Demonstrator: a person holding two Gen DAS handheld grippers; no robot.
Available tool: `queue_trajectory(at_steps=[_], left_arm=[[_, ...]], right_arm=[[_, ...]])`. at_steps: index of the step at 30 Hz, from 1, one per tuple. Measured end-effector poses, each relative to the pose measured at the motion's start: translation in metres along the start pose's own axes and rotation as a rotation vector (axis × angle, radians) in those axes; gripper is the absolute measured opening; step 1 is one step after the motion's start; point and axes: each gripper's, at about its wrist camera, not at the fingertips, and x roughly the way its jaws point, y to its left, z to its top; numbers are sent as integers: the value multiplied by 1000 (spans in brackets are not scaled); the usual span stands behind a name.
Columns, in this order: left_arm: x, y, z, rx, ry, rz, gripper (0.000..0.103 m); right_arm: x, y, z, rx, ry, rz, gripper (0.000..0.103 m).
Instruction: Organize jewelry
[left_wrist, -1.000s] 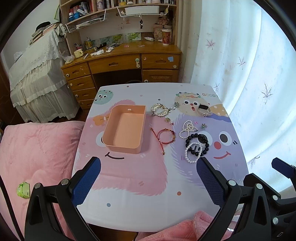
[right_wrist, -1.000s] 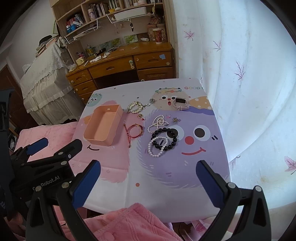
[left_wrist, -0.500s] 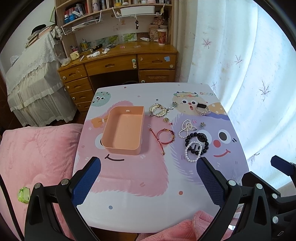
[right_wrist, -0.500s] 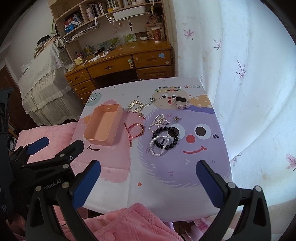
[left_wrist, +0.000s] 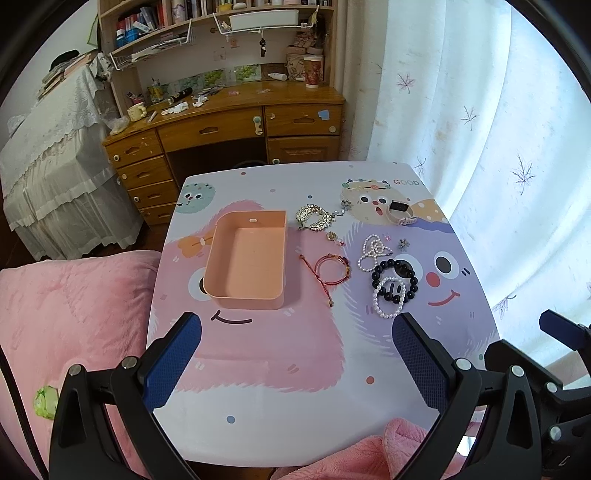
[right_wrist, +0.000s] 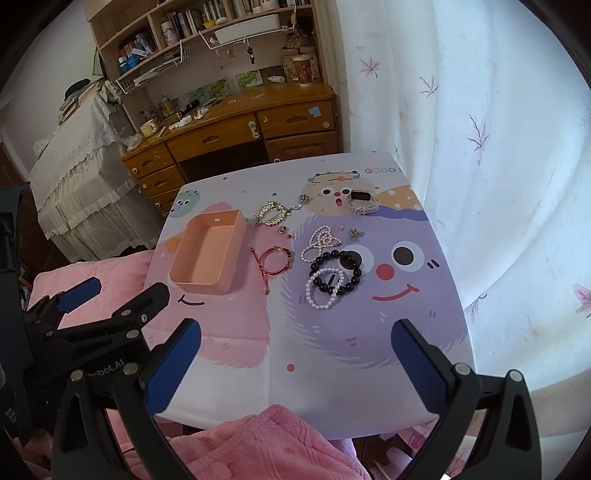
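An empty peach box (left_wrist: 248, 258) (right_wrist: 208, 252) sits on the left of the cartoon-print table (left_wrist: 288, 354). To its right lie loose jewelry: a gold leaf piece (left_wrist: 314, 217), a red cord bracelet (left_wrist: 331, 268) (right_wrist: 275, 260), a pearl necklace (left_wrist: 373, 248), a black bead bracelet (left_wrist: 394, 278) (right_wrist: 338, 271), a white pearl bracelet (left_wrist: 386, 300) (right_wrist: 322, 291) and a watch (left_wrist: 399, 213). My left gripper (left_wrist: 297, 360) is open and empty above the table's near edge. My right gripper (right_wrist: 295, 363) is open and empty, near side too.
A pink quilt (left_wrist: 70, 314) lies left of the table and under its near edge. A wooden desk (left_wrist: 236, 122) with shelves stands behind. A white curtain (left_wrist: 498, 147) hangs at the right. Small charms (left_wrist: 402, 243) lie near the pearls.
Both grippers have shifted slightly; the table and jewelry sit a little lower and closer in the views. Nothing on the table has moved.
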Motion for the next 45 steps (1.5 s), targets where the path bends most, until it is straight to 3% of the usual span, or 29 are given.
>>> queue_trajectory(at_steps=[10,15,20,24,26,29,32,37,39,45], left_arm=[[15,14,0,0,44,-75,102],[31,8,-1,7,94,-123,102],[51,0,-3,-4,133,-211,102],[75,-18,-1,25,126,-251,102],[90,-34,0,57,110,-252,99],[117,-60,2,84,108,-243,94],[151,-82,1,84,130,-247,81],[212,-109,-4,32,204,-205,38],[230,-113,-8,-16,224,-178,37],[257,-110,-16,-76,239,-148,32]], right_arm=[[4,11,-19,58,4,-20,103],[2,1,-20,83,-33,-68,103],[15,-12,-14,21,-88,-164,102],[40,-32,-1,-56,-117,-214,92],[56,-46,7,-66,-102,-190,86],[82,-68,20,-47,-74,-116,77],[114,-86,31,-43,-40,-59,65],[179,-105,38,-77,57,9,39],[201,-108,38,-95,90,30,32],[238,-114,36,-124,156,106,27]])
